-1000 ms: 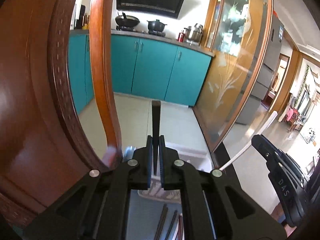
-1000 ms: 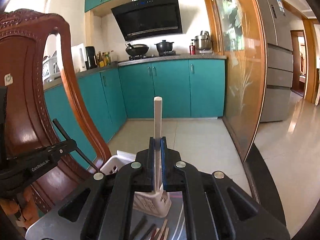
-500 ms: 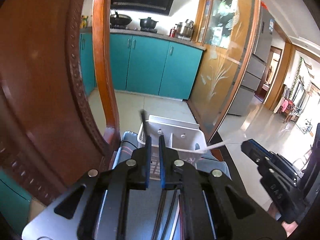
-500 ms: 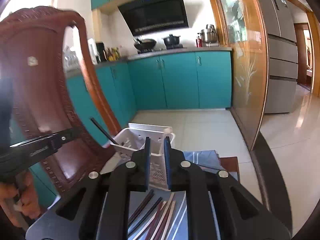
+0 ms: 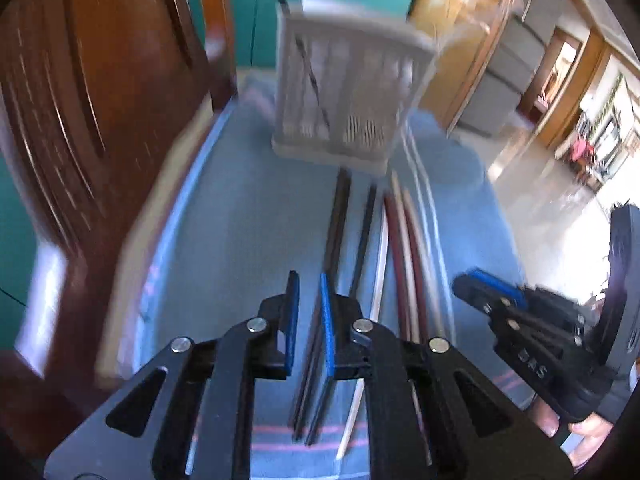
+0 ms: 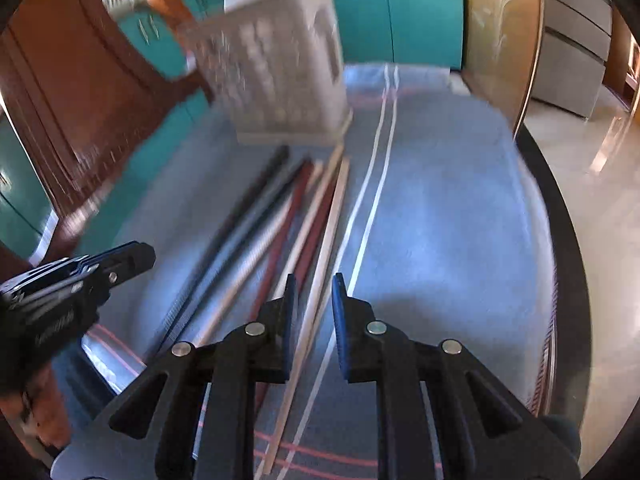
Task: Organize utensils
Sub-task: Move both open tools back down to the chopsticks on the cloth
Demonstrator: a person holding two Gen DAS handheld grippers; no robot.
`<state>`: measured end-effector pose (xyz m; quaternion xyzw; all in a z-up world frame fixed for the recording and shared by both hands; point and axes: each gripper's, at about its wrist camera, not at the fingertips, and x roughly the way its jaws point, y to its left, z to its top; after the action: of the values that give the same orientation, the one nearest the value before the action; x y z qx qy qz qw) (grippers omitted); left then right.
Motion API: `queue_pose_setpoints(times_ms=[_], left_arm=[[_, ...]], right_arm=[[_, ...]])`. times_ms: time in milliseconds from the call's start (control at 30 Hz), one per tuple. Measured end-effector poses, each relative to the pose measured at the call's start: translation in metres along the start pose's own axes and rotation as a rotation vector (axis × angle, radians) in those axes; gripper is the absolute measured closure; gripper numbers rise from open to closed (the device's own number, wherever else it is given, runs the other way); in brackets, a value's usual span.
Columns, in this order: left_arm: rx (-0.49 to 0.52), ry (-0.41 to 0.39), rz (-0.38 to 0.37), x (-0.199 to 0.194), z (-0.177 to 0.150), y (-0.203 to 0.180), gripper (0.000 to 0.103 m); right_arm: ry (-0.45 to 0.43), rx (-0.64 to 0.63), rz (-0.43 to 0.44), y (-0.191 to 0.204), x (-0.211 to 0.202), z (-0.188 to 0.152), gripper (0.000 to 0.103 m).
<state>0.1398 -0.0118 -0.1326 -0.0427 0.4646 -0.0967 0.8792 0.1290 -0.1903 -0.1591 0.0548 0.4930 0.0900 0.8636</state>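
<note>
Several chopsticks (image 5: 362, 236) in black, dark red, white and pale wood lie in a row on a blue cloth (image 5: 240, 220); they also show in the right wrist view (image 6: 296, 216). A white slotted utensil basket (image 5: 348, 76) stands upright at their far ends, with a black chopstick (image 5: 310, 74) leaning inside it; the basket also shows in the right wrist view (image 6: 280, 68). My left gripper (image 5: 309, 280) is open and empty, low over the black chopsticks. My right gripper (image 6: 314, 282) is open and empty, over a pale wooden chopstick (image 6: 320, 276). Both views are motion-blurred.
A carved brown wooden chair back (image 5: 92, 100) stands close on the left. The blue cloth (image 6: 440, 200) covers a dark round table whose rim (image 6: 568, 240) curves on the right. Teal cabinets (image 6: 400, 8) and a tiled floor (image 6: 600, 168) lie beyond.
One second ago each gripper held a chopstick upright: left a black one, right a white one. Both let go at the basket, and both grippers have since dropped low over the row on the cloth.
</note>
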Motion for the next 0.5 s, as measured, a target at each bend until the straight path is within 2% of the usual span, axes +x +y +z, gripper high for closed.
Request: queue_pose_setpoints(times_ms=[167,333,400,500], left_arm=[[0.012,0.048,-0.013,0.009,-0.024,-0.003,0.079],[0.018,0.066,-0.028,0.013,-0.031,-0.008,0.078],[0.022,0.064,-0.027,0.014,-0.029,-0.011,0.073],[0.03,0.07,-0.027,0.017,-0.029,-0.013,0.073]], right_arm=[[0.017,-0.02,-0.02,0.012,0.007,-0.001,0.085],[0.038,-0.017,-0.048,0.007,0.005,-0.006,0.087],[0.036,-0.008,-0.052,-0.003,0.004,-0.011,0.087],[0.037,-0.004,-0.077,-0.009,0.0,-0.012,0.087]])
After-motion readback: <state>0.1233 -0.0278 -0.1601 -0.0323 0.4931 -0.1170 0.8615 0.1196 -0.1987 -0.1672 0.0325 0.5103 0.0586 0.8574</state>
